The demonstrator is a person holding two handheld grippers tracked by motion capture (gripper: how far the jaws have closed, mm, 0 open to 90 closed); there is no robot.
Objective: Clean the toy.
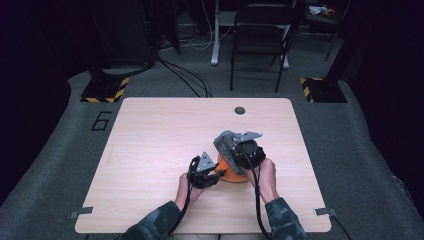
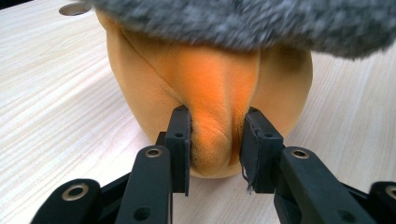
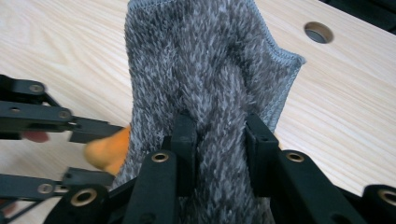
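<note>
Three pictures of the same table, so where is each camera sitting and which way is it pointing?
High view: fixed above the person's side, looking forward and down on the table; both forearms and hands enter from the bottom.
Left gripper view: rides on the left gripper, looking along its black jaws, which pinch the orange soft object.
Right gripper view: rides on the right gripper, looking along its jaws, shut on the grey fuzzy cloth; the left gripper's jaws show at its left.
Shared: both gripper views show the cloth and the orange object.
</note>
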